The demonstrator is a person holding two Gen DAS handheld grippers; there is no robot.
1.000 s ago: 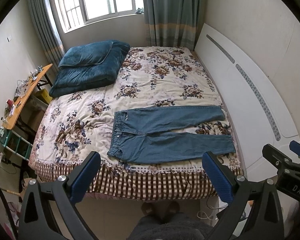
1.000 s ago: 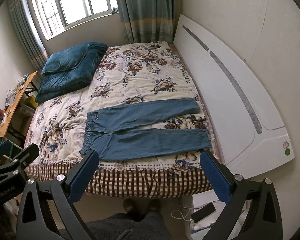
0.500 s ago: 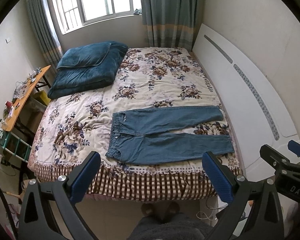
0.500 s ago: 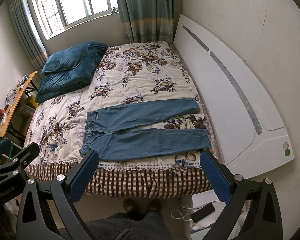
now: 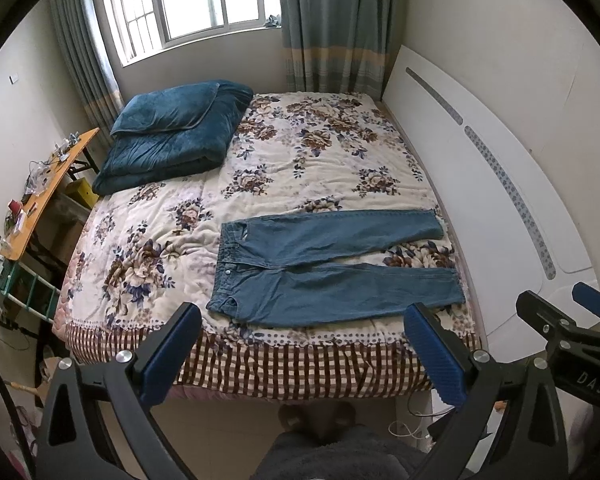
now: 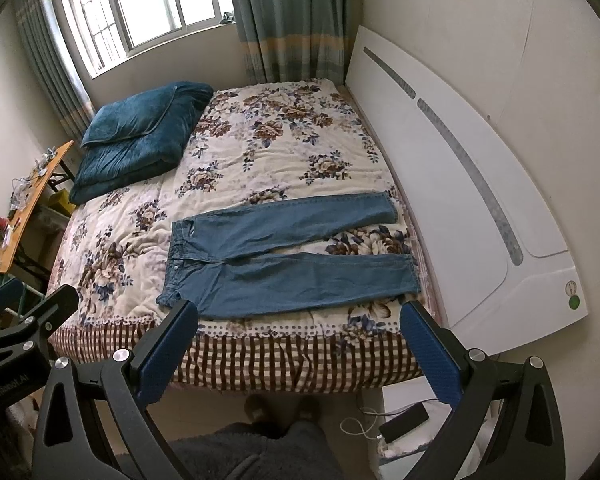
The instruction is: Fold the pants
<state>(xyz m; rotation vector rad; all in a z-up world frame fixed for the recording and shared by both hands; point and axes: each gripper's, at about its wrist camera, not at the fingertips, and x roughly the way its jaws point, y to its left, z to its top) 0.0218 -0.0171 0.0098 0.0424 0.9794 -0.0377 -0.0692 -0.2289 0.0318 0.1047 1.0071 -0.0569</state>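
jeans (image 5: 332,268): flat on bed (image 5: 300,160), near front edge, legs toward headboard (image 5: 480,200)
left gripper (image 5: 300,348): jaws wide open, empty, short of bed
right gripper (image 6: 296,344): same

My left gripper (image 5: 300,344) is spread wide, its two blue-padded fingers (image 5: 170,354) reaching up from 7 and 5 o'clock in its own view, with nothing between them. My right gripper (image 6: 298,344) is spread just as wide, its fingers (image 6: 430,354) likewise rising from the lower corners and gripping nothing. The two are held side by side at about the same height: in the left wrist view the right gripper's black frame and a blue tip show at 4 o'clock, and in the right wrist view the left gripper's frame shows at 8 o'clock. At 6 o'clock in both views I see my grey-clad legs and my feet (image 6: 282,408) on the floor.
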